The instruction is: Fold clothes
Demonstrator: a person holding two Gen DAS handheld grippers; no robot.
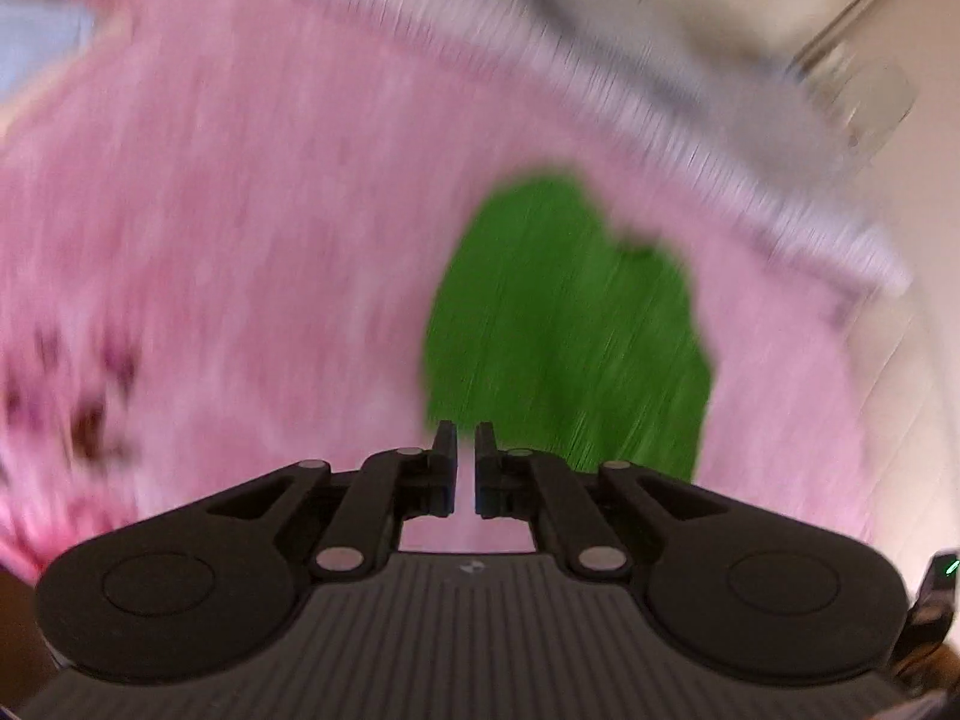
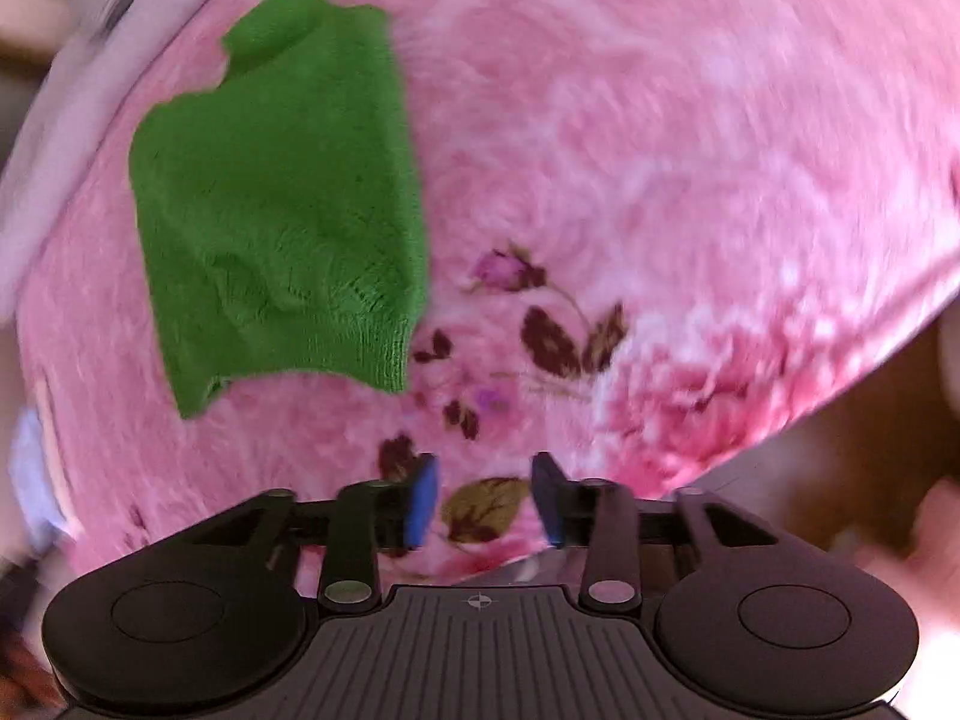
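A green knitted garment (image 1: 564, 312) lies flat on a pink floral blanket (image 1: 240, 210); the left wrist view is blurred. My left gripper (image 1: 466, 432) hovers over the garment's near edge, jaws shut with nothing between them. In the right wrist view the same green garment (image 2: 276, 210) lies at the upper left, folded into a rough rectangle on the blanket (image 2: 660, 150). My right gripper (image 2: 486, 468) hangs over the blanket's flower print, to the right of and below the garment. Its blue pads (image 2: 423, 501) stand apart and hold nothing.
A white border (image 1: 690, 102) runs along the blanket's far edge, with a clear, blurred object (image 1: 852, 78) beyond it. A pale blue patch (image 1: 36, 42) shows at the upper left. In the right wrist view the blanket drops off at the lower right to a brown surface (image 2: 840, 462).
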